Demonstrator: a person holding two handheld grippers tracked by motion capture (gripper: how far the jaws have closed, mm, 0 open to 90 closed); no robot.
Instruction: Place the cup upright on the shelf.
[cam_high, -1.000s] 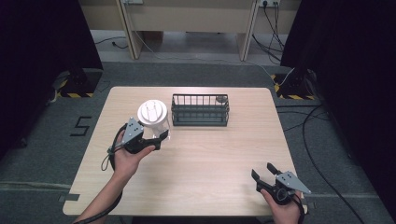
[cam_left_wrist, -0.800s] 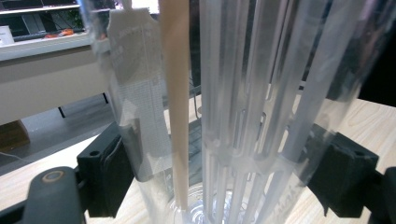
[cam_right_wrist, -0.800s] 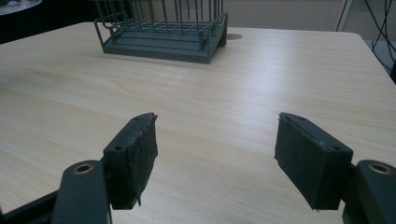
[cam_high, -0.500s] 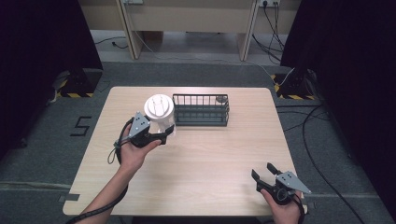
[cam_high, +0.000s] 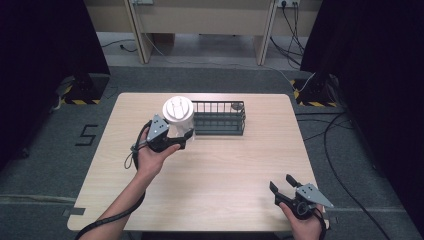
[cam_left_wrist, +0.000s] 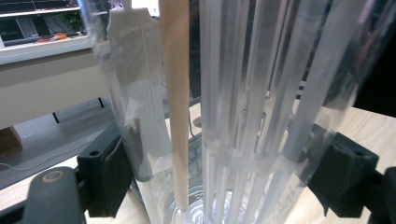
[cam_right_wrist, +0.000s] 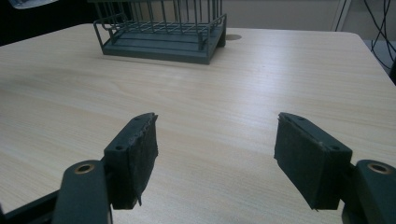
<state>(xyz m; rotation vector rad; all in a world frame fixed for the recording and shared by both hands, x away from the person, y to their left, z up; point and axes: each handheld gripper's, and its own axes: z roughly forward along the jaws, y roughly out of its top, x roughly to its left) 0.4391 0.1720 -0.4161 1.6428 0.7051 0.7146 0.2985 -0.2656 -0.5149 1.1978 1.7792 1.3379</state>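
Two hand-held grippers: left (cam_high: 181, 141) clamping clear pitcher (cam_left_wrist: 243, 107), contents blurred; right (cam_right_wrist: 215, 158) spread, empty.

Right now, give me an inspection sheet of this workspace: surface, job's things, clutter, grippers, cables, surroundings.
Surface: light wooden table, bare in front.
Job's things: clear container with white lid beside the dark wire basket.
Clutter: nothing seen.
Grippers: left gripper shut on the container; right gripper open, at the near right corner.
Cables: left gripper's cable loops by the hand; loose cables on the floor.
Surroundings: black curtains, hazard-striped bases.
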